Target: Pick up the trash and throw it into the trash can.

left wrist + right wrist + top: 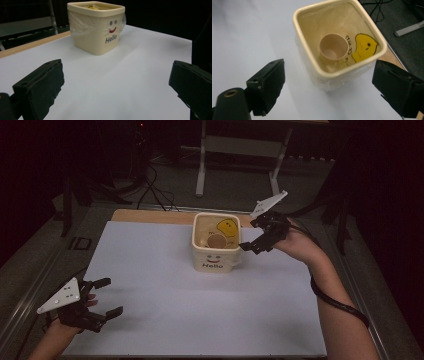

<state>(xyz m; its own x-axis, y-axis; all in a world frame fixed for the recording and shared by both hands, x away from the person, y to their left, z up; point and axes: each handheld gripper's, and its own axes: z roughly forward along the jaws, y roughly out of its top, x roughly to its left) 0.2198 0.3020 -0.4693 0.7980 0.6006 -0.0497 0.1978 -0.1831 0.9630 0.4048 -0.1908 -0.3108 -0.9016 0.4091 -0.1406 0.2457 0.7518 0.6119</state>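
A cream square bin [216,260] with a smiley face and the word "Hello" stands at the back middle of the white table sheet [165,305]. A clear plastic liner sits inside the bin [329,77]. In it lie a brown paper cup [333,47] and a wrapper with a yellow chick [364,47]. My right gripper [256,236] hovers open just right of the bin's rim, jaws empty. My left gripper [106,296] rests open near the front left of the sheet, far from the bin [96,27].
A wooden strip [150,216] runs along the table's far edge behind the sheet. Beyond it are a white desk frame [240,150] and cables [155,190] on the dark floor. A metal rail [30,290] borders the table on the left.
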